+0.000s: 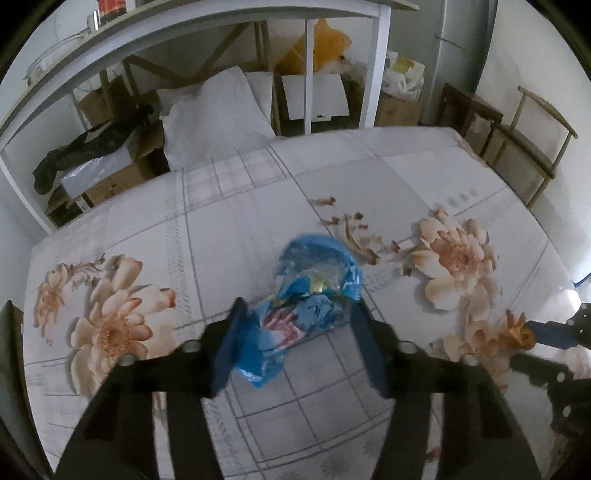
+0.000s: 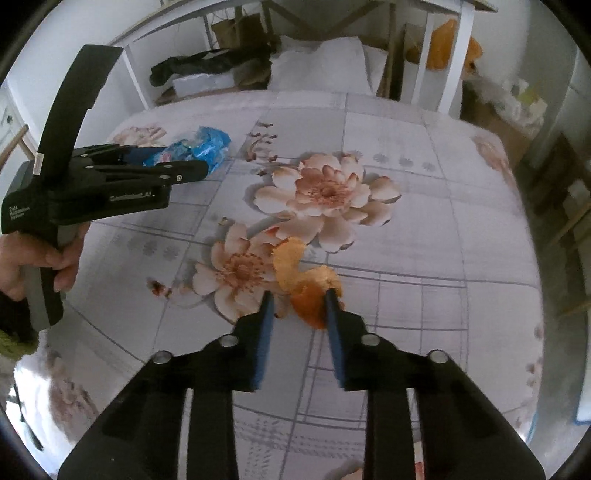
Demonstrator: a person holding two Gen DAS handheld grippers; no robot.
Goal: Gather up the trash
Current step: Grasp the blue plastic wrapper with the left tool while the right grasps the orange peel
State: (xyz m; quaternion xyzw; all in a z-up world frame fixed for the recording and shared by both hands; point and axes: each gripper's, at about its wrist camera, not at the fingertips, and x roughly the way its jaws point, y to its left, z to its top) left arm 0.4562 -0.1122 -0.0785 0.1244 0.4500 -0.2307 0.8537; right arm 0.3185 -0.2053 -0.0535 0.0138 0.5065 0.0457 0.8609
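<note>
Left wrist view: a bed [image 1: 258, 206] with a flowered, checked cover fills the room's middle; beyond its far edge stand a white pillow [image 1: 218, 110], a white-framed table [image 1: 221, 22], cardboard boxes and a wooden chair [image 1: 535, 140]. The left gripper [image 1: 299, 314] stands about half open around a crumpled blue wrapper [image 1: 314, 288] lying mid-bed; its left pad touches the wrapper, the right pad looks just clear.

Right wrist view: the right gripper [image 2: 299, 295] has narrowed onto an orange peel [image 2: 306, 280] beside the printed flowers, pads against it. Only here shows the person's hand [image 2: 33, 266] gripping the left tool's handle.
</note>
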